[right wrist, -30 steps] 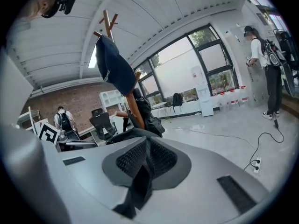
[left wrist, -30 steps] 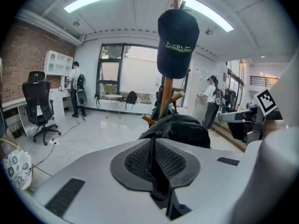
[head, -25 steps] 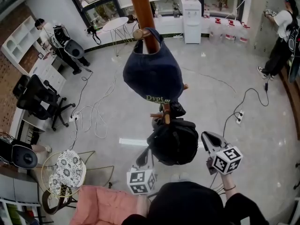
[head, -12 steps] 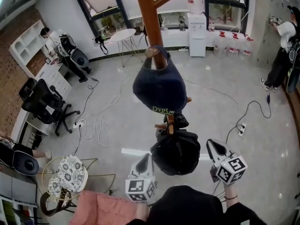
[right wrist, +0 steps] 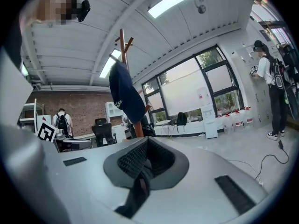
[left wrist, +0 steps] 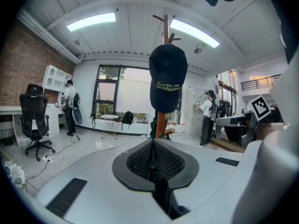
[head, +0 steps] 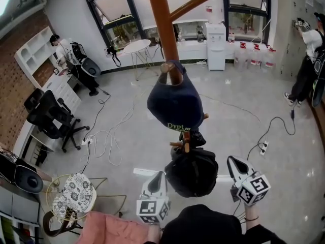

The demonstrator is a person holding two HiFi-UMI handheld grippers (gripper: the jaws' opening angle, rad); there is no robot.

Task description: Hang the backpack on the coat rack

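A brown wooden coat rack (head: pixel 162 29) stands just ahead, with a navy cap (head: pixel 175 103) on one peg. Below the cap, the black backpack (head: pixel 192 173) hangs against the pole by a lower peg. My left gripper (head: pixel 161 175) is at its left side and my right gripper (head: pixel 231 160) at its right. In the left gripper view the gripper (left wrist: pixel 152 146) is shut, with a dark backpack strap (left wrist: pixel 162 195) running out of its seam. In the right gripper view the gripper (right wrist: pixel 145 143) is also shut, on a strap (right wrist: pixel 138 192).
Cables (head: pixel 109 136) and a power strip (head: pixel 263 147) lie on the floor. A pink seat (head: pixel 114 227) and a patterned stool (head: pixel 76 192) stand at my lower left, an office chair (head: pixel 48 118) farther left. People stand at the far left (head: pixel 61 47) and far right (head: pixel 310 50).
Both grippers have risen a little alongside the backpack, which stays between them. The head view has tilted up and shows more of the pole and an upper branch.
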